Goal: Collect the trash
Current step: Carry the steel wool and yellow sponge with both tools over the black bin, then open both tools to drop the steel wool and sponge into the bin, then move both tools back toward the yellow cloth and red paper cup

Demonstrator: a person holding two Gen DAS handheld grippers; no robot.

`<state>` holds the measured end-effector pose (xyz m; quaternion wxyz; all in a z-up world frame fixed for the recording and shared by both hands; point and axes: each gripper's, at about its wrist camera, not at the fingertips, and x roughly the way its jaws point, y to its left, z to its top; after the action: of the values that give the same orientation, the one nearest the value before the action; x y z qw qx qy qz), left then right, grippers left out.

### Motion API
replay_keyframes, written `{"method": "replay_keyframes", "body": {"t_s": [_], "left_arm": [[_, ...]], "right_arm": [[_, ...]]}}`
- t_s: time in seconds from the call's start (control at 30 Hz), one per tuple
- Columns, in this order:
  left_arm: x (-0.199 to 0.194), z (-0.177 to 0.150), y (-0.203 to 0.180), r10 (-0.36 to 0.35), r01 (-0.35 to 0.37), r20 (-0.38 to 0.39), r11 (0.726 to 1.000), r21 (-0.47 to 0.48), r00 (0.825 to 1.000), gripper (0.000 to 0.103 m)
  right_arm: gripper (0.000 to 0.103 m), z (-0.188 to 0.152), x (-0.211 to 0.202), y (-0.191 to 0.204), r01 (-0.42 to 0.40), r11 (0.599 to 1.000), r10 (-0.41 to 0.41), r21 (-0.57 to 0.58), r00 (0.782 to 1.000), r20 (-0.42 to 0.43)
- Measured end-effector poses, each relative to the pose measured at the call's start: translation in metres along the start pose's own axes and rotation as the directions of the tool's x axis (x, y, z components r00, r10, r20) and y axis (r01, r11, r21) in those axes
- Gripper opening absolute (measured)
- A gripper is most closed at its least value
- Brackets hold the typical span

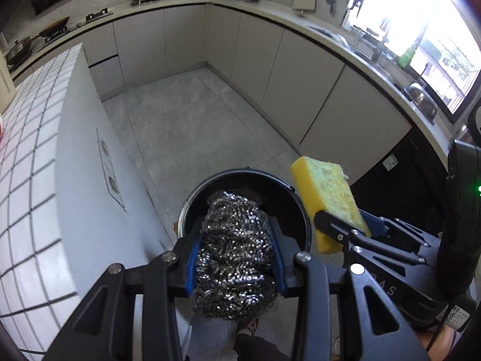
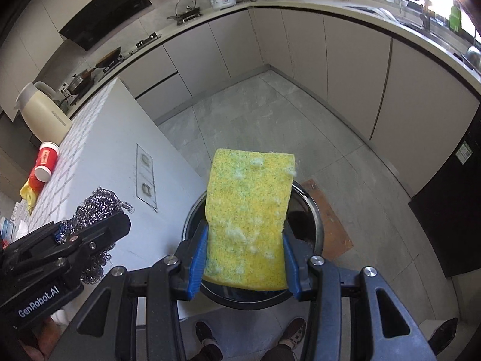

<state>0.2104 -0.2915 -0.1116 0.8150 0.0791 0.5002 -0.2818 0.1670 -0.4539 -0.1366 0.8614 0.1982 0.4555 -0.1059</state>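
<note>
Now left gripper (image 1: pixel 237 240) pinches steel wool scourer (image 1: pixel 234 249); right gripper (image 2: pixel 245 252) clamps yellow sponge (image 2: pixel 249 222) above black bin (image 1: pixel 192 207).

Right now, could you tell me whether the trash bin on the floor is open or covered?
Open: the trash bin shows a bare round rim and dark interior, with no lid on it.

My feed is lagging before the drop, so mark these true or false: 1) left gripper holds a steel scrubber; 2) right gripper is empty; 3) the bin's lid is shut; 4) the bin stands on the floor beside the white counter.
1) True: the left gripper is shut on the steel scrubber.
2) False: the right gripper grips a yellow sponge.
3) False: the bin is open, dark inside.
4) True: it stands beside the white counter.
</note>
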Motion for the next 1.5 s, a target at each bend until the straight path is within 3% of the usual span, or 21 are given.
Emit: {"method": "replay_keyframes", "body": {"t_s": [0.33, 0.43, 0.53, 0.63, 0.93, 1.33, 1.5], "left_arm": [[0.055, -0.009, -0.002, 0.062, -0.07, -0.087, 0.993, -0.091, 0.994, 0.042], [0.07, -0.012, 0.005, 0.062, -0.077, -0.113, 0.988, -0.131, 0.992, 0.05], [0.086, -0.013, 0.01, 0.053, -0.076, -0.13, 0.982, -0.173, 0.99, 0.071], [0.096, -0.011, 0.011, 0.069, -0.098, -0.152, 0.977, -0.19, 0.986, 0.072], [0.057, 0.004, 0.004, 0.131, -0.141, -0.073, 0.979, -0.15, 0.989, 0.072], [-0.012, 0.028, 0.012, 0.087, -0.083, 0.029, 0.99, -0.119, 0.996, 0.072], [-0.042, 0.032, 0.028, 0.072, -0.062, 0.075, 0.99, -0.126, 0.995, 0.072]], "right_arm": [[0.051, 0.004, 0.051, -0.04, -0.039, 0.999, 0.035, -0.035, 0.994, -0.099], [0.056, 0.006, 0.071, -0.04, -0.071, 0.996, 0.064, -0.048, 0.988, -0.137], [0.061, 0.008, 0.089, -0.041, -0.075, 0.995, 0.064, -0.062, 0.985, -0.163], [0.064, 0.011, 0.097, -0.048, -0.07, 0.996, 0.061, -0.052, 0.984, -0.166], [0.065, 0.021, 0.078, -0.047, -0.051, 0.997, 0.044, -0.056, 0.992, -0.12], [0.066, 0.033, 0.02, -0.017, -0.001, 0.999, 0.0, -0.04, 1.0, -0.029], [0.072, 0.042, -0.005, 0.01, -0.004, 0.999, 0.005, -0.048, 1.0, 0.028]]}}
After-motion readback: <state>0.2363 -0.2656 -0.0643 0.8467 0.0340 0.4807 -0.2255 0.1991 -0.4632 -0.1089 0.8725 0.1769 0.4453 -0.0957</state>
